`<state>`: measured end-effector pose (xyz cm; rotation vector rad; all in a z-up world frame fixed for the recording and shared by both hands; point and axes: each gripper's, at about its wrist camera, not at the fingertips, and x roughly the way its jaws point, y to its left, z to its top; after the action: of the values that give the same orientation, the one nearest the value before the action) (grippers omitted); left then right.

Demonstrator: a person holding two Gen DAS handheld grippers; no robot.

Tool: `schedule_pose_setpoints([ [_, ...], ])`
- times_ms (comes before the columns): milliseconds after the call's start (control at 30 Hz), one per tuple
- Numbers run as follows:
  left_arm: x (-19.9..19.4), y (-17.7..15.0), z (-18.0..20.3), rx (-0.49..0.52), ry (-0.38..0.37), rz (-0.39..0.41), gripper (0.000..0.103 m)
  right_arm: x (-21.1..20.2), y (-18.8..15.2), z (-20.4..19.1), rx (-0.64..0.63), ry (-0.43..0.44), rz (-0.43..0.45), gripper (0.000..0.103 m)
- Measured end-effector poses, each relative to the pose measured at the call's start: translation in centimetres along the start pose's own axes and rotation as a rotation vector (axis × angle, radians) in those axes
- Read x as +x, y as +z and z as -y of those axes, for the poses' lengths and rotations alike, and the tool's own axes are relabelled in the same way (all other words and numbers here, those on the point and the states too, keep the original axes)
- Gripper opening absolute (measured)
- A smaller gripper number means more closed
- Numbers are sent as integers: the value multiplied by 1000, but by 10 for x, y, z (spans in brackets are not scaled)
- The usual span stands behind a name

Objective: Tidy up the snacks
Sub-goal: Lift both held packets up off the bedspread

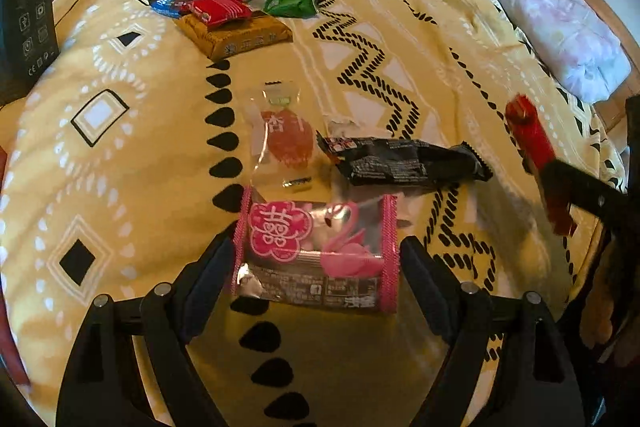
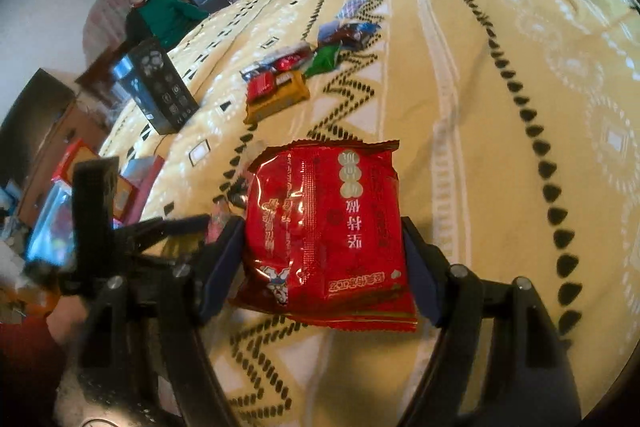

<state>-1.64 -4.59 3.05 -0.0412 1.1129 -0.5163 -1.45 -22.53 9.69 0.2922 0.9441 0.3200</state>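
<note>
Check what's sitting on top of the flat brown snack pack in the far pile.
A red foil packet overlaps the flat brown snack pack's far end; blue-and-red wrappers stack behind. The brown pack's near half is bare. Whatever lies beneath those wrappers is covered.

Yellow patterned bedspread (image 1: 400, 27), pink quilt (image 1: 560, 11), black box (image 2: 160, 87)

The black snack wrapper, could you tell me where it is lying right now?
In the left wrist view, the black snack wrapper lies on the yellow bedspread, right of the clear orange packet and beyond the pink packet.
</note>
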Motion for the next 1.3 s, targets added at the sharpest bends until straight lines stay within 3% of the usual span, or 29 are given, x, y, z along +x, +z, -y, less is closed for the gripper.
schedule_pose_setpoints([
  [33,-1,-1,-1,1,7,4,72,0,0,0,1,1,1,75],
  [133,-10,-4,1,29,15,29,64,-4,-1,-1,-5,1,17,75],
  [167,-14,-5,3,40,15,37,55,-6,-1,0,-5,0,23,75],
  [300,-30,-7,6,55,17,64,50,-9,-4,2,4,-3,25,75],
  [400,-42,-11,5,57,7,76,39,-11,-8,-1,3,-1,25,75],
  [467,-47,-15,6,77,-3,67,40,-13,-11,-3,-1,5,22,75],
  [533,-43,-25,8,113,-38,-15,48,-14,-14,-6,-2,11,18,75],
  [600,-41,-38,5,96,-81,-74,47,-16,-16,-9,-5,13,13,75],
  [700,-49,-52,-6,23,-103,-85,47,-20,-17,-9,-5,11,15,75],
  [800,-59,-52,-14,-70,-91,-42,48,-22,-17,-9,-13,2,20,76],
  [867,-63,-46,-14,-145,-75,-5,69,-21,-16,-9,-12,4,20,75],
  [933,-57,-40,-11,-222,-12,-2,79,-22,-16,-11,-14,8,22,75],
  [1033,-42,-27,3,-250,-21,-34,79,-22,-18,-12,-10,19,26,75],
  [1167,-21,-16,13,-230,72,-67,80,-20,-21,-8,1,25,20,75],
  [1233,-10,-16,8,-246,90,-89,77,-20,-20,-7,4,27,21,75],
  [1300,-11,-17,8,-218,111,-64,67,-20,-20,-7,5,29,25,75],
])
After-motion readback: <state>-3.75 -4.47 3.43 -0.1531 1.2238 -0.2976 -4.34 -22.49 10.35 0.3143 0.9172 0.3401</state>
